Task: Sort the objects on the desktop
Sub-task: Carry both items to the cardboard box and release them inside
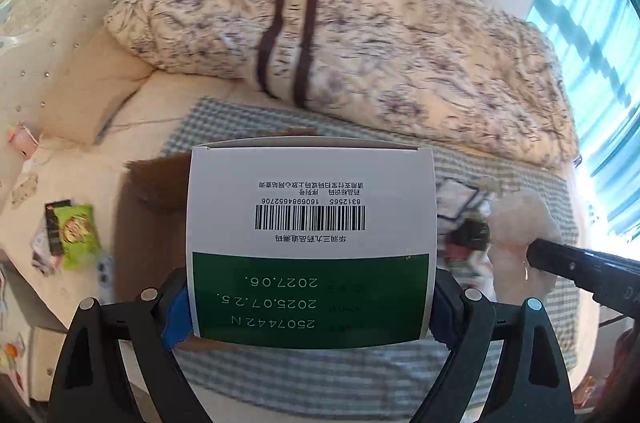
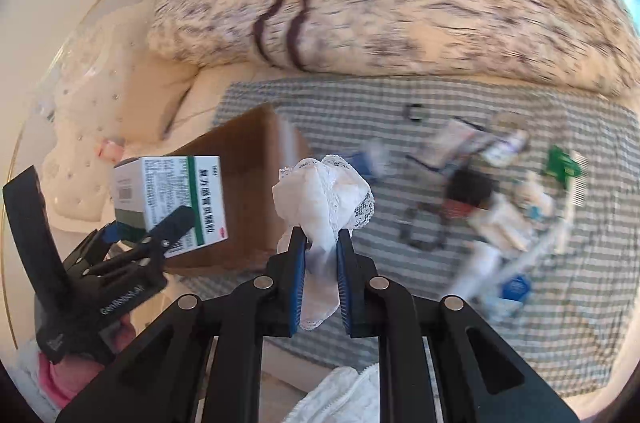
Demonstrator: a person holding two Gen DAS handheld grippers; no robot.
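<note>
A: Where is the medicine box (image 1: 310,243)?
B: In the lower middle of the left wrist view, clamped in the left claw (image 1: 312,307). The blue pads press on both its sides. The white face with the barcode and the green band with printed dates fill the centre of the frame. In the right wrist view the same box shows at middle left, held in front of the brown cardboard box (image 2: 256,191).

A: And the right claw (image 2: 322,265)?
B: Nearly closed on a bunched white lace cloth (image 2: 326,197), in the lower middle of its own view. The cloth bulges above the blue pads and a tail of it hangs below them. In the left wrist view it shows as a pale blur at right.

A: What lies around them?
B: A blue-and-white checked cloth (image 2: 580,303) spread on a bed. The cardboard box stands on its left part. A blurred heap of small items (image 2: 492,199) lies at middle right; I cannot tell most of them apart. A patterned duvet (image 1: 360,35) fills the upper part of both views.
</note>
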